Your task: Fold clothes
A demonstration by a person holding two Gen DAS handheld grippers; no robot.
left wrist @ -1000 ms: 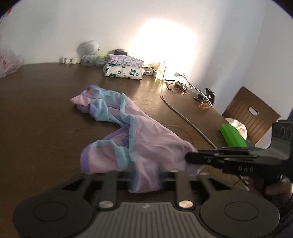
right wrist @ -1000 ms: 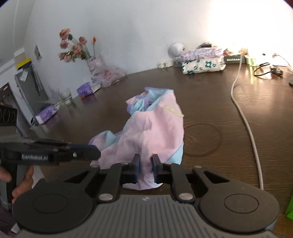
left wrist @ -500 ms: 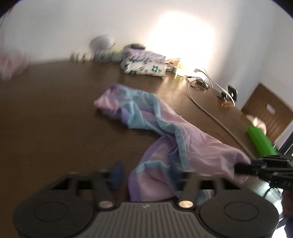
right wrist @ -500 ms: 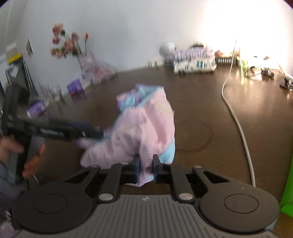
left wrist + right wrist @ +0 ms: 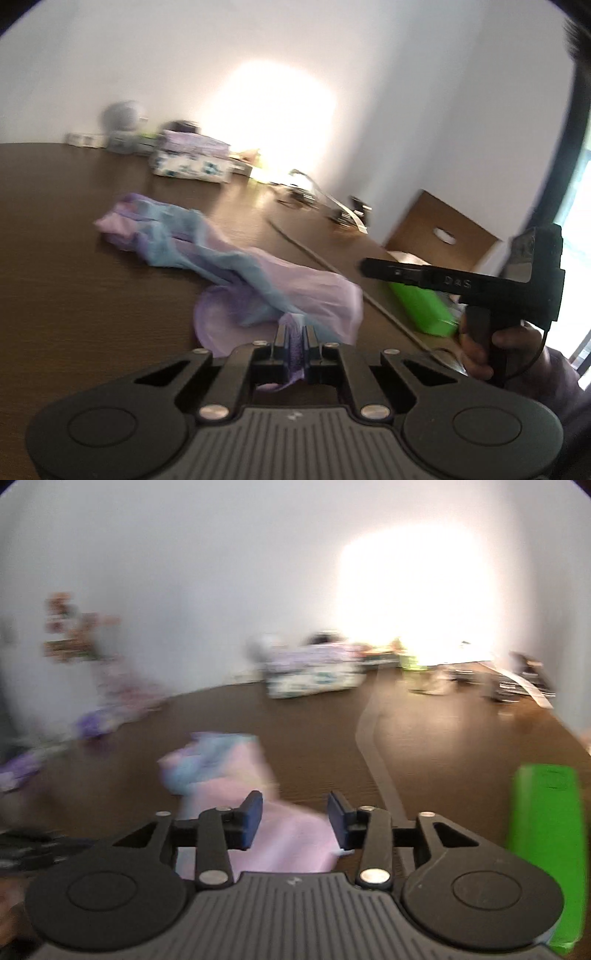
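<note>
A thin pink, blue and purple garment [image 5: 229, 266] lies crumpled in a long strip on the brown table [image 5: 74, 258]. My left gripper [image 5: 295, 328] is shut on a purple edge of it at the near end. In the right wrist view, which is motion-blurred, my right gripper [image 5: 295, 812] is open, its blue pads [image 5: 255, 812] well apart, and the garment [image 5: 229, 771] lies loose below and beyond them. The left wrist view shows the right gripper [image 5: 365, 266] from the side, held by a hand [image 5: 509, 339] just right of the cloth.
A stack of folded clothes [image 5: 192, 162] sits at the back of the table beside a round white device [image 5: 122, 116]. A pale cable [image 5: 317, 258] runs along the right side. A green object [image 5: 543, 830] lies at the near right. A wooden chair [image 5: 443, 236] stands beyond the edge.
My left gripper has shut on the garment's purple edge. My right gripper has opened and let the pink cloth go. Both cameras swung, and the garment now lies more stretched out.
</note>
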